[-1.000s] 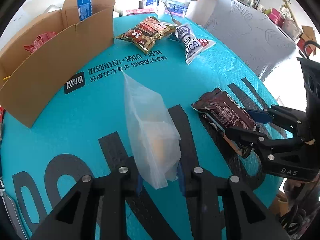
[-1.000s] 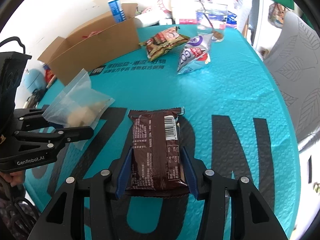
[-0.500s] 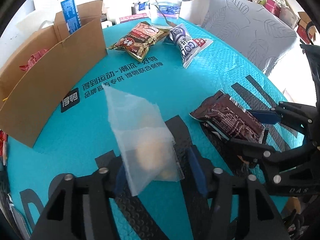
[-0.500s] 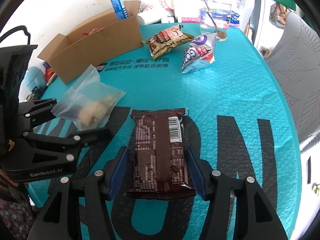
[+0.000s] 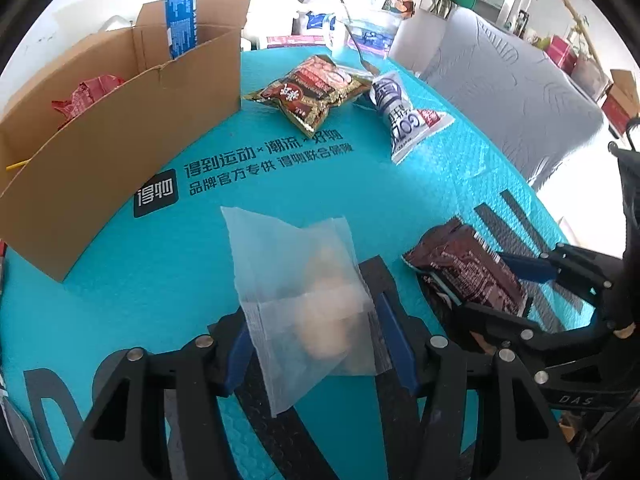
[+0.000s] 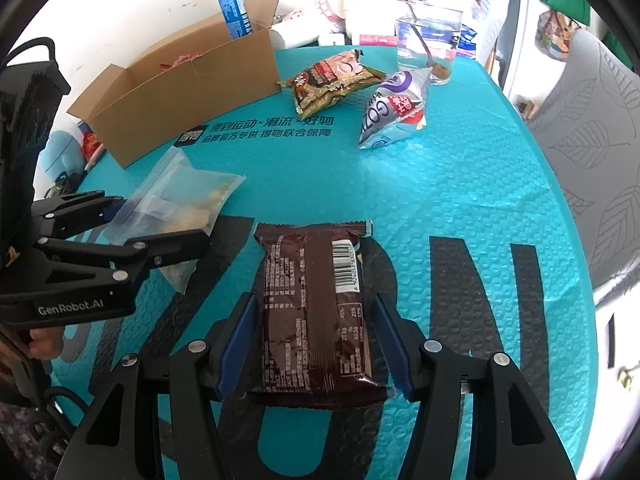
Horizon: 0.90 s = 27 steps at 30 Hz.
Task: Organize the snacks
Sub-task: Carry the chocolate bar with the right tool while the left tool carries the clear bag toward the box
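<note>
L gripper [image 5: 316, 344]: jaws part open, have just been opening; clear bag [image 5: 304, 300] lies flat on the teal mat [image 5: 180, 248] between the blue pads, which look clear of it. R gripper [image 6: 312, 356]: jaws part open, also just been opening; brown bar [image 6: 314, 312] lies flat between the pads, small gap each side, not gripped. Both items sit toward the mat's near edge, bag left of bar, close but apart. L view shows the box [image 5: 120, 148] interior w/ a red packet [image 5: 86, 94] and an upright blue packet [image 5: 181, 16] at its far end; R view shows only the box's outer wall and open flap at the mat's left edge. R view shows the bar's barcode side up and a hand [image 6: 44, 342] behind the L gripper body. Toward the far edge, seen in both: brown snack bag [image 5: 312, 94] and white pouch [image 5: 404, 118], just beside each other. R view gives the glass [image 6: 428, 46] w/ spoon clearly; L view shows it only partly. L view alone shows the grey sofa [image 5: 512, 92] beyond the right edge in full.
</note>
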Tool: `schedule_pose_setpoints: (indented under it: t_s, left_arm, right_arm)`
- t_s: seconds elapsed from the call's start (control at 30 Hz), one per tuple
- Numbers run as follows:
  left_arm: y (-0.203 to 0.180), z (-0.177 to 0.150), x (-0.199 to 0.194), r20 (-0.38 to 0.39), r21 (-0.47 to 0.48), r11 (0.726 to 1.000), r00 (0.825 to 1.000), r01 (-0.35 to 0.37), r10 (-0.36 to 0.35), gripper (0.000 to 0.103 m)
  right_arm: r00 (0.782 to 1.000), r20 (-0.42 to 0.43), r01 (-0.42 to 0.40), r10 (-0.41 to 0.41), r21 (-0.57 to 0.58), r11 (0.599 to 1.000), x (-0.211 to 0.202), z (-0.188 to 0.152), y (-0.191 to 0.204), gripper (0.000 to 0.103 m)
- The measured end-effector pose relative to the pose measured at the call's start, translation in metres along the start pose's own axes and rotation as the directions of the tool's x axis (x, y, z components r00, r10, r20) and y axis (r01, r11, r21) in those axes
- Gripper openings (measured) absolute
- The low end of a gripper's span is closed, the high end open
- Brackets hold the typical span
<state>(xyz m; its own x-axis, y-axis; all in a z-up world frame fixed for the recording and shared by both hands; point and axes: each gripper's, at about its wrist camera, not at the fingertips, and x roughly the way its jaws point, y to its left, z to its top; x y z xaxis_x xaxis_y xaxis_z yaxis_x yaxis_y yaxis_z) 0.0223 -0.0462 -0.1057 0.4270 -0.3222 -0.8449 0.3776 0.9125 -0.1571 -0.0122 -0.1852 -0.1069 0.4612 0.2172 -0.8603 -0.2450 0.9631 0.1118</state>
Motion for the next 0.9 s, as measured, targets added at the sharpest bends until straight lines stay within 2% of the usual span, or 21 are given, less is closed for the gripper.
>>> schedule_pose_setpoints:
  t_s: [0.1,0.13,0.2,0.27,0.37,0.47,0.6,0.9]
  left_arm:
    - [-0.001,0.001,-0.004,0.044,-0.005,1.0,0.999,0.025,-0.025,0.056]
    - [-0.002,0.001,-0.005,0.051,0.0,1.0,0.998,0.022,-0.022,0.043]
    - [-0.002,0.001,-0.003,0.044,0.007,1.0,0.999,0.025,-0.025,0.039]
    - [-0.002,0.002,-0.003,0.038,0.001,0.999,0.999,0.037,-0.037,0.033]
    - [-0.002,0.002,-0.003,0.035,0.002,0.999,0.999,0.036,-0.036,0.032]
    - [0.0,0.002,-0.009,0.041,0.004,0.999,0.999,0.034,-0.034,0.032]
    - [0.003,0.002,-0.023,0.067,0.001,1.0,0.998,0.016,-0.016,0.032]
    - [0.02,0.001,-0.053,0.124,-0.054,0.998,0.992,-0.022,0.028,0.032]
  right_arm:
    - [1.0,0.003,0.004,-0.004,-0.004,1.0,0.001,0.001,0.001,0.059]
    - [1.0,0.004,0.007,-0.007,-0.007,1.0,0.001,0.001,0.001,0.059]
    - [1.0,0.007,0.012,-0.012,-0.014,1.0,0.002,0.001,0.002,0.059]
    - [1.0,0.012,0.02,-0.02,-0.023,1.0,0.003,0.002,0.003,0.051]
    - [0.999,0.02,0.025,-0.025,-0.021,0.999,0.003,0.003,0.002,0.047]
    - [1.0,0.028,-0.006,0.006,0.004,1.0,0.002,0.004,0.0,0.046]
    - [0.992,0.032,-0.127,0.126,0.055,0.99,0.001,0.003,-0.002,0.046]
    - [0.986,0.069,-0.152,0.154,-0.039,0.988,-0.01,0.02,0.028,0.046]
